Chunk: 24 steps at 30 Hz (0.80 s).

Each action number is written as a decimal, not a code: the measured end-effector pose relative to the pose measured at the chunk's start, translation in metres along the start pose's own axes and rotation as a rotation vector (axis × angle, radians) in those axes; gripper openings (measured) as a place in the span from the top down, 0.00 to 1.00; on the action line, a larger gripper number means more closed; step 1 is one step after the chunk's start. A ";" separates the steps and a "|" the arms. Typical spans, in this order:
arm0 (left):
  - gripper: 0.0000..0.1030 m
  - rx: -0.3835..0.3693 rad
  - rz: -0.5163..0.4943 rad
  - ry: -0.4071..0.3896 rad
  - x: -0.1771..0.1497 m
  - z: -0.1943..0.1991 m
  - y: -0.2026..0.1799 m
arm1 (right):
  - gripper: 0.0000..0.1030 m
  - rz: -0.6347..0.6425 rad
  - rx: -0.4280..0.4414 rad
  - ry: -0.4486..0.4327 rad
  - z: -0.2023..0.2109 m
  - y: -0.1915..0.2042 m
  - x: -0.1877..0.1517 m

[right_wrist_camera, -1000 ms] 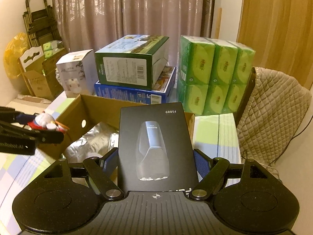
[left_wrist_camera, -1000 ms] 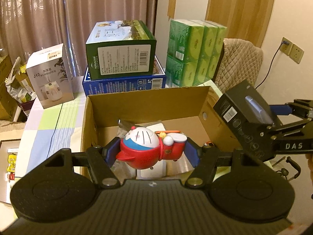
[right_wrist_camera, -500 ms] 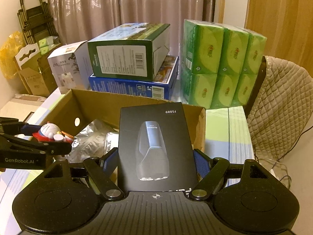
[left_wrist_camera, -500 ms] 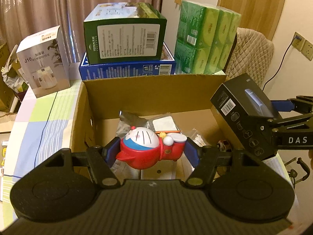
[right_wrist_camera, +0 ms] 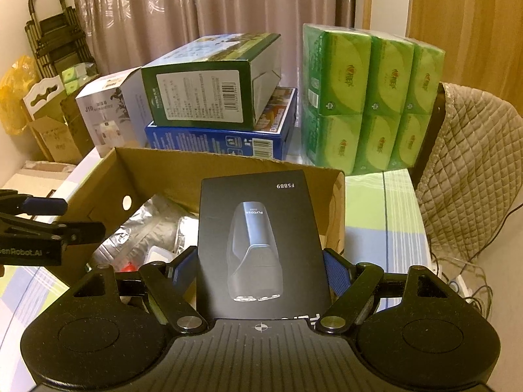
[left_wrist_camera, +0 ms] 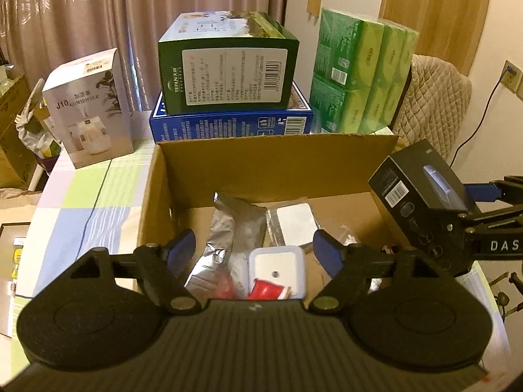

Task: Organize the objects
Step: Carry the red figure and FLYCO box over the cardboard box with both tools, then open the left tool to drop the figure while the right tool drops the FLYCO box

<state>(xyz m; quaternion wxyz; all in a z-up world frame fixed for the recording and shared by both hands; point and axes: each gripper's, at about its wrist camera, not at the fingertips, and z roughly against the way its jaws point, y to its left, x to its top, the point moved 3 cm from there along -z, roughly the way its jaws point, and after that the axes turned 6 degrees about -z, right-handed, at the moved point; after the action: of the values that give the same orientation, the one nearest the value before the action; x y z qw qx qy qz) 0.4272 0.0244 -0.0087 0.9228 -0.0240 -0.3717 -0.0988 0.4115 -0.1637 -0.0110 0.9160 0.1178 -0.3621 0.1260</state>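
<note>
Toy dropped in the carton; black box next.
The left tool (left_wrist_camera: 255,248) has just opened, empty; the red toy (left_wrist_camera: 266,290) lies inside the carton (left_wrist_camera: 278,160). The right tool (right_wrist_camera: 261,268) grips the black box (right_wrist_camera: 261,228) over the carton's right side.

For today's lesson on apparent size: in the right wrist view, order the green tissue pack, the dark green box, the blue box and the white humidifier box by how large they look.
1. green tissue pack
2. dark green box
3. blue box, partly hidden under the dark green box
4. white humidifier box, farther back and partly hidden, so its rank is unsure
</note>
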 end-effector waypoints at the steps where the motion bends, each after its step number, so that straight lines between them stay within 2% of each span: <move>1: 0.27 0.000 -0.001 0.000 0.000 0.002 0.000 | 0.26 0.000 0.000 -0.001 0.001 0.001 0.000; 24: 0.27 -0.008 0.006 -0.004 -0.008 0.011 0.005 | 0.25 -0.002 0.018 -0.007 -0.003 0.014 0.004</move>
<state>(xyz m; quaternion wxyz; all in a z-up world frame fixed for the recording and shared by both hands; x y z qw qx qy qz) 0.4150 0.0319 -0.0062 0.9223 -0.0289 -0.3729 -0.0972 0.4119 -0.1494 -0.0090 0.9138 0.1266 -0.3640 0.1280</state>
